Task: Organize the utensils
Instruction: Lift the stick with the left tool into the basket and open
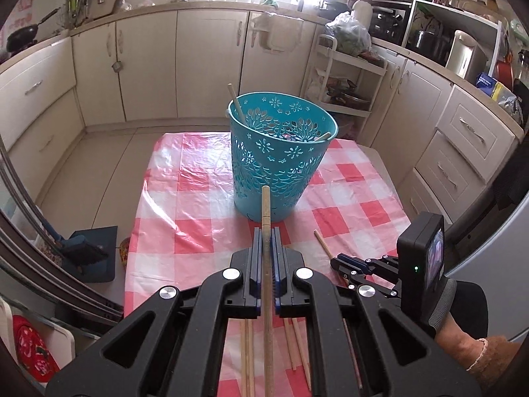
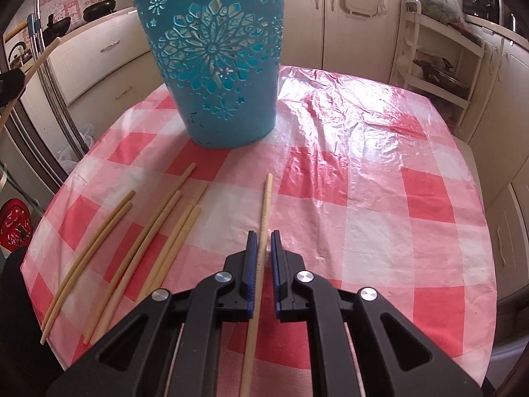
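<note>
A teal perforated basket (image 1: 281,152) stands on the red-and-white checked tablecloth (image 1: 198,198); it also shows in the right wrist view (image 2: 215,63). Two chopsticks (image 1: 235,101) lean inside it. My left gripper (image 1: 267,236) is shut on a wooden chopstick (image 1: 265,205), held above the table and pointing at the basket. My right gripper (image 2: 264,240) is low over the table with its jaws partly open around a chopstick (image 2: 266,205) lying on the cloth. Several loose chopsticks (image 2: 158,231) lie to its left.
Kitchen cabinets (image 1: 148,66) surround the table. A white shelf cart (image 1: 344,76) stands behind the table at the right. The right gripper and hand show in the left wrist view (image 1: 350,264). The table's left edge (image 2: 43,231) is close to the loose chopsticks.
</note>
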`<action>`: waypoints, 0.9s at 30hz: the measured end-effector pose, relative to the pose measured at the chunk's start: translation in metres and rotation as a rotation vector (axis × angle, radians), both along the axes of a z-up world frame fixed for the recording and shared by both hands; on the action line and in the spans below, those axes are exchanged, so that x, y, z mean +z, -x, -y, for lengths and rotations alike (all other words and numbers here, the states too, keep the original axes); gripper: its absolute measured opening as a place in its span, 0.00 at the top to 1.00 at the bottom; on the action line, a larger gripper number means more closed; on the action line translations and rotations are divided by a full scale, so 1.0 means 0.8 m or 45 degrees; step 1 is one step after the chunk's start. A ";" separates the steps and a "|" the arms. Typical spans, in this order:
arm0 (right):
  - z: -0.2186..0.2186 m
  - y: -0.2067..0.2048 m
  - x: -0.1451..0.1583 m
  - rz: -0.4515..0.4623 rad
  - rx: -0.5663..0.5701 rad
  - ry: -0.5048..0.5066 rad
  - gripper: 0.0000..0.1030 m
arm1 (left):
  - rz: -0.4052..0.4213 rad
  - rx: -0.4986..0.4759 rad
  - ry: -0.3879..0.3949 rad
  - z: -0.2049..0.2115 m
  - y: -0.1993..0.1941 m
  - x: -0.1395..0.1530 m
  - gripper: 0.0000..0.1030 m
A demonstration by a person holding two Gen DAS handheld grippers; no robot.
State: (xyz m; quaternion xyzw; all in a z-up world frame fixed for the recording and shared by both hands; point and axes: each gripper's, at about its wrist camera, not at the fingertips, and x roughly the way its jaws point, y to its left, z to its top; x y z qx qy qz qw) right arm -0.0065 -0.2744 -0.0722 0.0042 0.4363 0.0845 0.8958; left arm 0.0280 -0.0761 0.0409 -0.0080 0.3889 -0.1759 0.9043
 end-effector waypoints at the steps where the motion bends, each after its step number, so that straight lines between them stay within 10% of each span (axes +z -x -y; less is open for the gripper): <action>1: 0.003 -0.001 0.000 -0.007 0.001 -0.013 0.94 | 0.008 0.000 0.005 -0.001 0.002 0.004 0.95; 15: 0.025 -0.004 -0.004 -0.024 0.008 -0.224 0.94 | 0.247 0.016 0.290 -0.016 -0.015 0.106 0.95; 27: 0.029 -0.001 -0.004 -0.019 0.018 -0.249 0.94 | 0.521 0.260 0.400 0.014 -0.123 0.156 0.95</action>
